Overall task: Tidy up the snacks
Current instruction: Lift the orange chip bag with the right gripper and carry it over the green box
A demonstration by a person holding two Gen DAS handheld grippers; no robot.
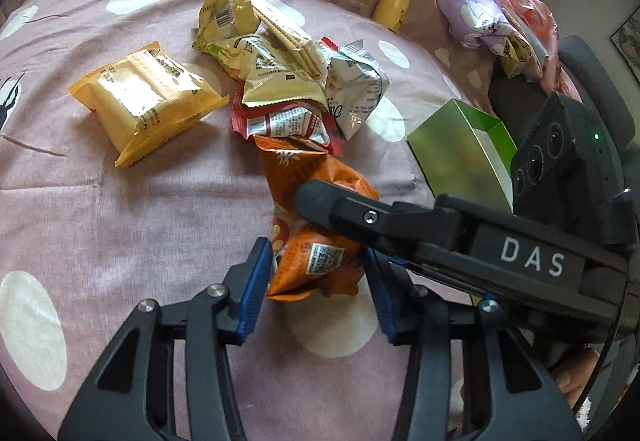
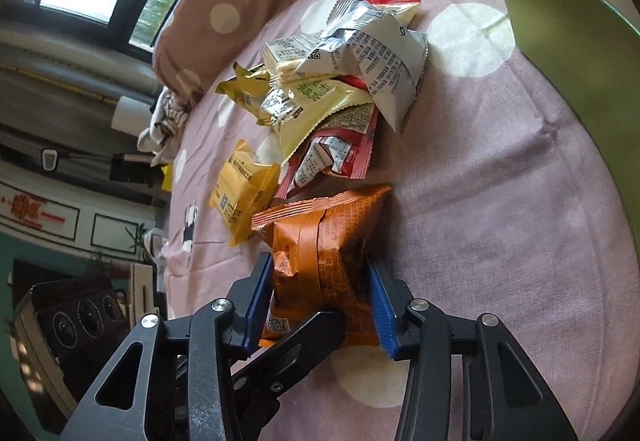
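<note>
Both grippers, left gripper [image 1: 318, 273] and right gripper [image 2: 320, 291], pinch the same orange snack packet [image 2: 332, 241] at once on the pink bedspread [image 2: 500, 201] beside the green box [image 1: 460, 157]; pulling apart could tear it or crush its contents.

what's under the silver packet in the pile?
The silver packet lies on a cream packet and a red packet. Whatever sits deeper under it is covered.
</note>
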